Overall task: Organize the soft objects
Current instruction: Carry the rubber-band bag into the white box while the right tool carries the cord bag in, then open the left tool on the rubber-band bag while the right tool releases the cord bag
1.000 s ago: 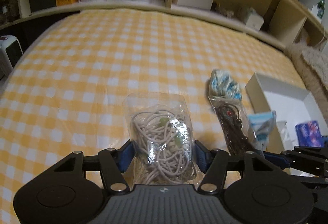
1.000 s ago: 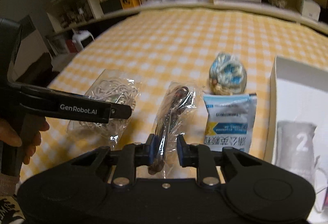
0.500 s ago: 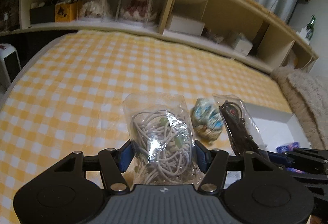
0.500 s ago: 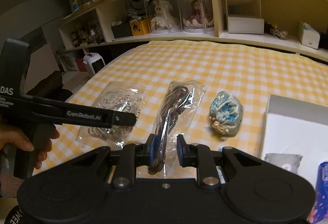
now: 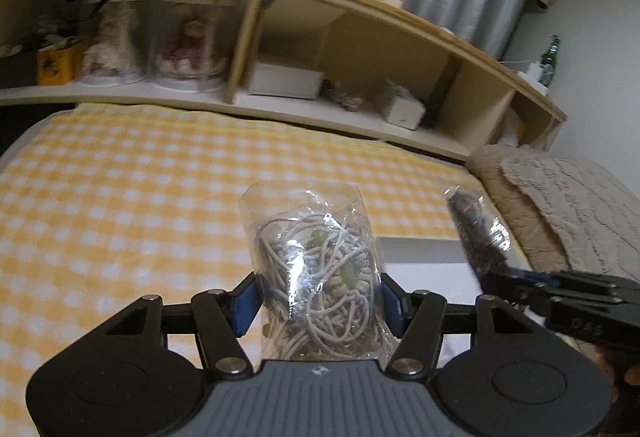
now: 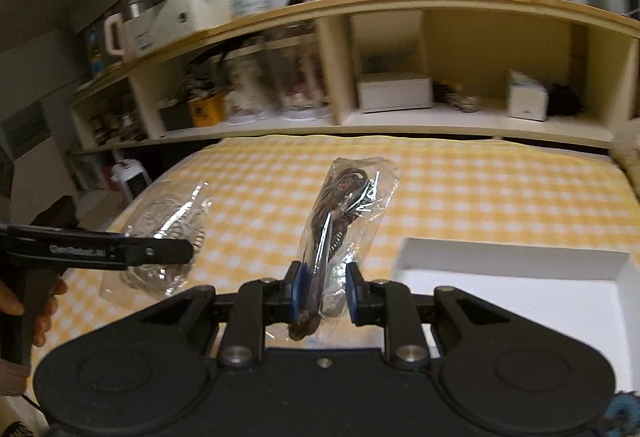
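My left gripper (image 5: 318, 301) is shut on a clear bag of pale cord with green beads (image 5: 316, 269), held up above the yellow checked bed (image 5: 120, 189). That bag also shows in the right wrist view (image 6: 164, 237). My right gripper (image 6: 323, 291) is shut on a clear bag with a dark cord (image 6: 340, 213), lifted above the bed; it shows at the right in the left wrist view (image 5: 476, 233). A white open box (image 6: 520, 277) lies on the bed just right of both bags.
A wooden shelf unit (image 6: 400, 77) with dolls, boxes and small items runs along the far side of the bed. A beige blanket (image 5: 568, 213) lies at the right. A small white heater (image 6: 130, 177) stands on the floor at the left.
Both grippers have lifted their bags off the bed and tilted upward. The blue-white pouch and the blue packet have dropped out of view below.
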